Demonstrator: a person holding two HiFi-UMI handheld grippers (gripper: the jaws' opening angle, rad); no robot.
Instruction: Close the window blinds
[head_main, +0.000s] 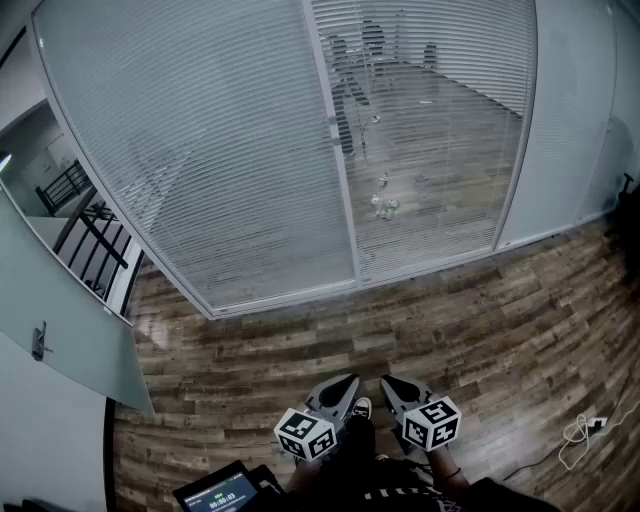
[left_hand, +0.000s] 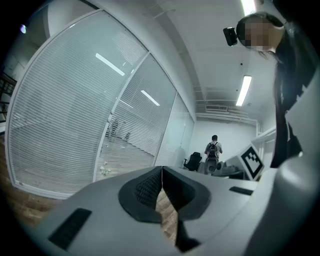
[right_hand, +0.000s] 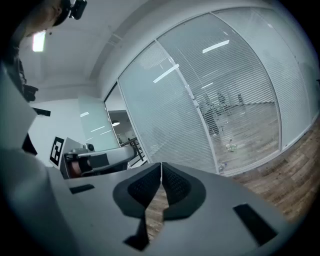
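Observation:
A glass wall with white slatted blinds (head_main: 220, 150) stands ahead of me; the left panel's slats look turned nearly flat, while the right panel's blinds (head_main: 440, 130) let a room with chairs show through. The same blinds (left_hand: 65, 130) fill the left gripper view, and the blinds (right_hand: 200, 100) also fill the right gripper view. My left gripper (head_main: 340, 392) and right gripper (head_main: 396, 390) hang low near my body, well short of the wall, both shut with nothing between the jaws. No cord or wand is plainly visible.
Wood-plank floor (head_main: 300, 350) lies between me and the wall. A glass door with a handle (head_main: 40, 340) stands open at the left. A white cable (head_main: 580, 432) lies on the floor at the right. A person with a backpack (left_hand: 213, 150) stands far off.

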